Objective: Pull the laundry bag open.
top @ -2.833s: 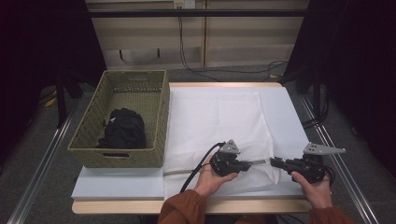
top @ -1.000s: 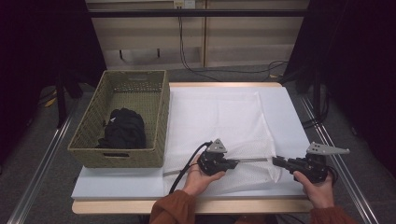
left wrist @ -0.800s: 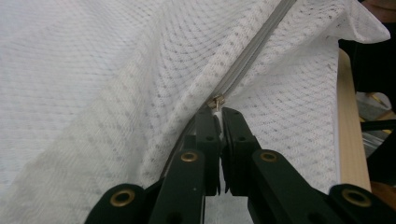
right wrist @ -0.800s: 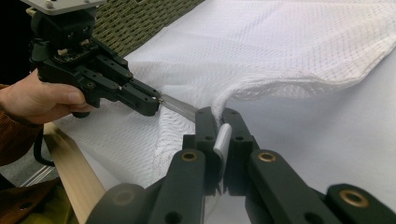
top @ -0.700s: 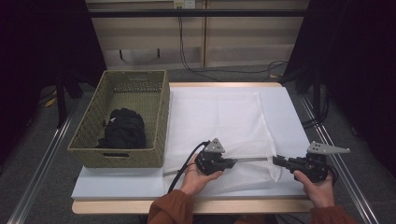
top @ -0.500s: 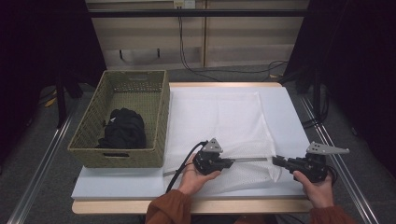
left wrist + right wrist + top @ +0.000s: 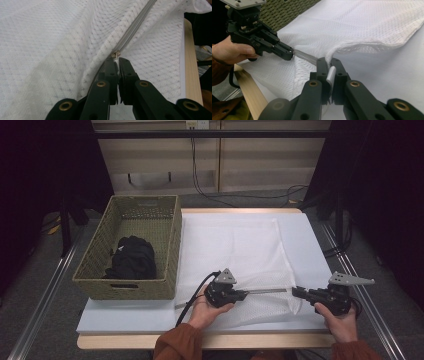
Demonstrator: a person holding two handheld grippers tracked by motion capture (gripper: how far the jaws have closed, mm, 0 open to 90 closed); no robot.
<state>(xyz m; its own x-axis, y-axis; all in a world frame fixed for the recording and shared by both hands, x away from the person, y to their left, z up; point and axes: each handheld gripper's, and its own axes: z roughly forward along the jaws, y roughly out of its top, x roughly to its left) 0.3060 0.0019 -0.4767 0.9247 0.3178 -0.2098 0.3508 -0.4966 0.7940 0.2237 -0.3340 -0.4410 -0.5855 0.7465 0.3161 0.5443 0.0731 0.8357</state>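
Note:
A white mesh bag lies flat on the table, its grey zipper running along the near edge. My left gripper points right along that zipper. In the left gripper view its jaws are shut on the small metal zipper pull, with the zipper tape stretching away ahead. My right gripper faces it from the right. Its jaws are shut on the bag's edge at the zipper's end, and the cloth rises slightly there. The left gripper is seen opposite.
A woven green basket stands at the table's left with a black garment inside. The table's wooden front edge runs just below both hands. Cables and a dark frame stand behind the table.
The left gripper has slid leftward along the zipper, widening the gap to the right gripper, with most of that travel earlier on. The right gripper has stayed put.

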